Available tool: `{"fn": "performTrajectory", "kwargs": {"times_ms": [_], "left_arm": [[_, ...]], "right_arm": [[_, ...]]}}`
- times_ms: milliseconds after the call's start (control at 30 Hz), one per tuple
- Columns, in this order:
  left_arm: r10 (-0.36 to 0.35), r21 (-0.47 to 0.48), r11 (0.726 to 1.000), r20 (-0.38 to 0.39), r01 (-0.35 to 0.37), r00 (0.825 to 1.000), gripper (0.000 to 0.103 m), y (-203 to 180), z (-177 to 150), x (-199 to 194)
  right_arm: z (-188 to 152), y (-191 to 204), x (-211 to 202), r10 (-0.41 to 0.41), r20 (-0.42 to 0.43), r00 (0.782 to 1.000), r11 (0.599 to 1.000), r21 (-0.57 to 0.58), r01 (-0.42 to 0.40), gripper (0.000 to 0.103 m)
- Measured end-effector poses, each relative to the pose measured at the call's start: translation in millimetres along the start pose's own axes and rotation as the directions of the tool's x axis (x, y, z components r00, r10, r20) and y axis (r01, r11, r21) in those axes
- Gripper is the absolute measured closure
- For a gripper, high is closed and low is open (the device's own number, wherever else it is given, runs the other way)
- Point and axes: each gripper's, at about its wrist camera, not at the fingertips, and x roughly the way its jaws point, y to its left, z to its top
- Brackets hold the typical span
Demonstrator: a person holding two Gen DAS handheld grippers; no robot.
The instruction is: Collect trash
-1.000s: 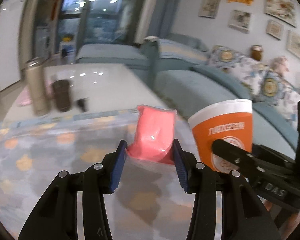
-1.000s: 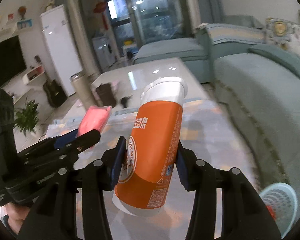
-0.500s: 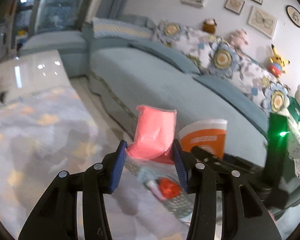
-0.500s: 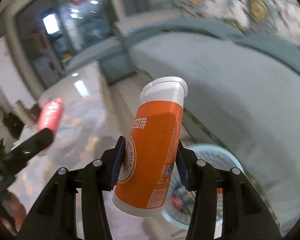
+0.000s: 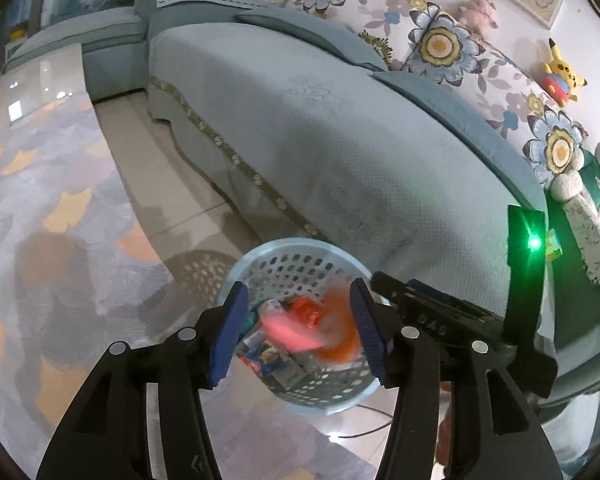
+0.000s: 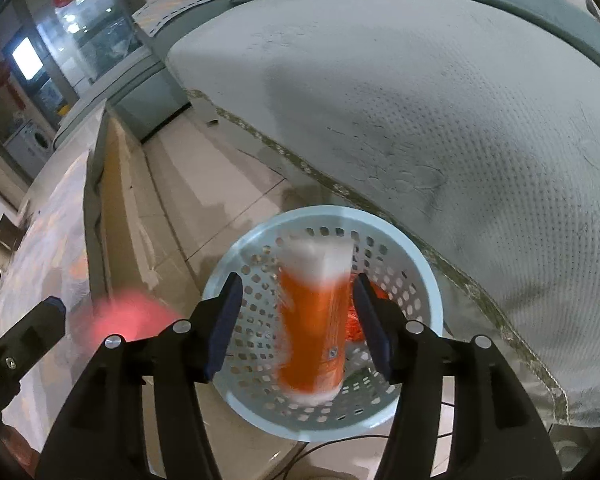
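A light-blue perforated basket [image 5: 260, 254] [image 6: 430, 280] stands on the tiled floor against the sofa, with several wrappers inside. My left gripper [image 5: 299, 294] hangs over it, jaws opening; the pink packet [image 5: 288, 334] is a blur below the pads, free of them. My right gripper [image 6: 298, 286] is above the same basket with its jaws opening. The orange paper cup [image 6: 314, 320] is blurred between them, with gaps at both pads. The cup [image 5: 340, 328] also shows as an orange smear in the left wrist view. The pink packet [image 6: 128, 316] blurs beside the left gripper's finger [image 6: 32, 332].
A blue-grey sofa [image 5: 340, 140] [image 6: 420, 100] with floral cushions and plush toys runs close behind the basket. The low table with a patterned cloth [image 5: 40, 200] [image 6: 52, 240] is on the left. A thin cable [image 5: 360, 432] lies on the floor by the basket.
Both grippers swung from the table over to the basket and tipped downward. Their jaws widened, and the pink packet and the orange cup have slipped out and are dropping.
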Motion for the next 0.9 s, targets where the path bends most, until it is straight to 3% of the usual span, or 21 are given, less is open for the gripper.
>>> {"fn": "performTrajectory", "kwargs": {"times_ms": [133, 300, 367, 467, 533, 567, 600, 667, 733, 800, 900], "left_arm": [[0.014, 0.008, 1.0, 0.04, -0.014, 0.999, 0.049, 3.0, -0.7, -20.6], [0.058, 0.01, 0.998, 0.128, -0.06, 0.99, 0.043, -5.9, -4.5, -58.6], [0.077, 0.001, 0.997, 0.165, -0.078, 0.983, 0.033, -7.0, -9.5, -76.1], [0.101, -0.004, 0.995, 0.228, -0.103, 0.968, 0.027, -12.2, -21.0, -101.7], [0.132, 0.0, 0.99, 0.28, -0.138, 0.951, 0.026, -17.2, -28.8, -117.2], [0.149, -0.002, 0.988, 0.306, -0.156, 0.94, 0.023, -19.1, -32.3, -123.2], [0.182, -0.011, 0.982, 0.347, -0.19, 0.92, 0.021, -21.7, -37.4, -131.3], [0.23, -0.034, 0.971, 0.393, -0.236, 0.89, 0.016, -22.8, -44.6, -140.9], [0.244, -0.043, 0.967, 0.42, -0.249, 0.874, 0.015, -22.9, -48.8, -146.6], [0.295, -0.048, 0.95, 0.452, -0.308, 0.842, 0.015, -24.5, -54.0, -147.8], [0.328, -0.029, 0.934, 0.469, -0.357, 0.82, 0.015, -28.0, -57.9, -144.8]], "right_arm": [[-3.5, -9.7, -16.6, 0.013, 0.012, 1.0, 1.0, 0.017, -0.013, 0.049], [-7.7, 7.5, -57.8, 0.028, 0.073, 0.997, 1.0, -0.016, -0.027, 0.049], [-11.2, 19.2, -80.2, 0.026, 0.116, 0.993, 0.998, -0.053, -0.02, 0.049], [-22.2, 33.9, -118.7, 0.0, 0.235, 0.972, 0.994, -0.104, 0.025, 0.049], [-38.3, 40.7, -150.5, 0.004, 0.367, 0.93, 0.989, -0.136, 0.05, 0.048], [-42.4, 44.4, -158.8, -0.002, 0.401, 0.916, 0.987, -0.147, 0.067, 0.043], [-49.5, 49.3, -168.7, -0.02, 0.445, 0.895, 0.983, -0.154, 0.099, 0.04], [-57.2, 54.0, -177.2, -0.025, 0.48, 0.877, 0.981, -0.155, 0.113, 0.035], [-68.9, 58.7, -181.7, -0.039, 0.519, 0.854, 0.974, -0.171, 0.149, 0.032], [-77.9, 61.2, -181.6, -0.047, 0.544, 0.838, 0.968, -0.181, 0.172, 0.028], [-88.8, 64.7, -174.9, -0.019, 0.562, 0.827, 0.966, -0.202, 0.16, 0.028]]}}
